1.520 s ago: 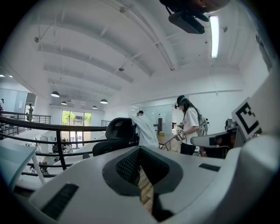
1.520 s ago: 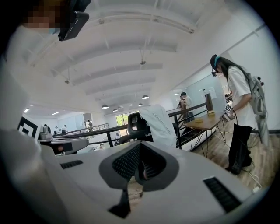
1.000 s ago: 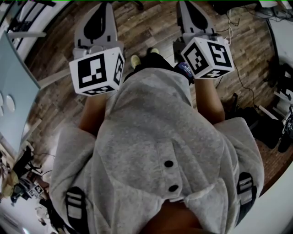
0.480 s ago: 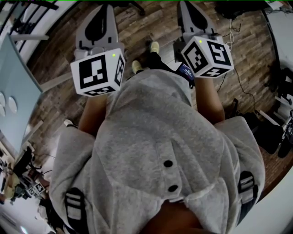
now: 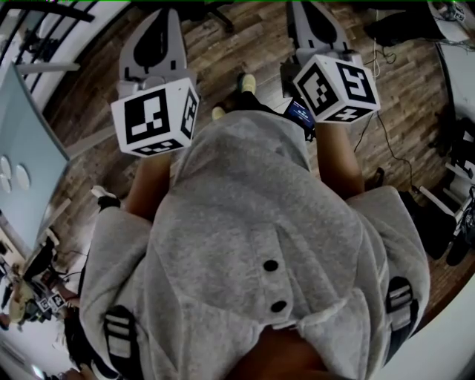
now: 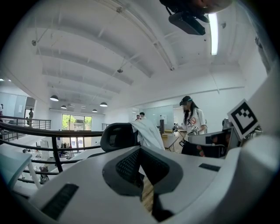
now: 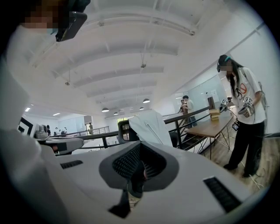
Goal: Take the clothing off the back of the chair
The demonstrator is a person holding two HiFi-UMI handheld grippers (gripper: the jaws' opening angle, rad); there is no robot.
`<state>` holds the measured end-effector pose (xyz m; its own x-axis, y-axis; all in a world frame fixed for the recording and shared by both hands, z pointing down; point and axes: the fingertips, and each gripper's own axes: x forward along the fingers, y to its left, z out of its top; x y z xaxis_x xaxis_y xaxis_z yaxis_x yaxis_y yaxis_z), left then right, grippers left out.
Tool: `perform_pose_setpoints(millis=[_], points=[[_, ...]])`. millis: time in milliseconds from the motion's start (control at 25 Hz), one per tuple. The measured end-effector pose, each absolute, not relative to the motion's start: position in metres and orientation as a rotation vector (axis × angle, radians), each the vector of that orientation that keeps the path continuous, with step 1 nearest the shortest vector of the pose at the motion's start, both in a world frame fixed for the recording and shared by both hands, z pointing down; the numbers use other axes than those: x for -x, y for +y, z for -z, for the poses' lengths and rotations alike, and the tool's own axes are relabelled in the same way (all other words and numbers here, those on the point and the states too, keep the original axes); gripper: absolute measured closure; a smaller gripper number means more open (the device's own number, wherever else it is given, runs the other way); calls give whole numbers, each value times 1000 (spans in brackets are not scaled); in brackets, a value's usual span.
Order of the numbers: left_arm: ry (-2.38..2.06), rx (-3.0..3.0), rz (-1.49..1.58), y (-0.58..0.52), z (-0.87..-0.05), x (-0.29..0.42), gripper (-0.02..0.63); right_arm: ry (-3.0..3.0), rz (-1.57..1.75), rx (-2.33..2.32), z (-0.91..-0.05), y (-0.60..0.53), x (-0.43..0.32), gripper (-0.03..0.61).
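Observation:
A black office chair stands some way ahead, and a white garment is draped over its back. The right gripper view also shows the garment hanging on the chair, well beyond the jaws. My left gripper and right gripper are held side by side in front of my grey hoodie, pointing nearly level. Both are shut with nothing between the jaws. Neither gripper touches the chair or the garment.
A person in a white T-shirt stands to the right by a wooden table. A black railing runs behind the chair. Below me, the wooden floor has cables at the right and a glass panel at the left.
The floor and the glass panel have slid in the head view as I move across the room. Both grippers keep their pose and stay shut.

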<state>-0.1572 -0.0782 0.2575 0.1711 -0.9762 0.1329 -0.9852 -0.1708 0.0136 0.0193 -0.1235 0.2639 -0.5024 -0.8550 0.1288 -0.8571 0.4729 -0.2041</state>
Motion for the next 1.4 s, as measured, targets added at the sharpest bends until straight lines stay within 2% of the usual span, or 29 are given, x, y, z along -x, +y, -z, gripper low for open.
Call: perform_pose_setpoints(millis=[800,1400], points=[[-1997,-2261,-198,-189,-268,140,607,-2734,-378,-1482,-263,-240,-35,566],[-2044,-2203,-255,-236,-281,111,607,-2778,-360,-1382,-273,-287,-58,566]])
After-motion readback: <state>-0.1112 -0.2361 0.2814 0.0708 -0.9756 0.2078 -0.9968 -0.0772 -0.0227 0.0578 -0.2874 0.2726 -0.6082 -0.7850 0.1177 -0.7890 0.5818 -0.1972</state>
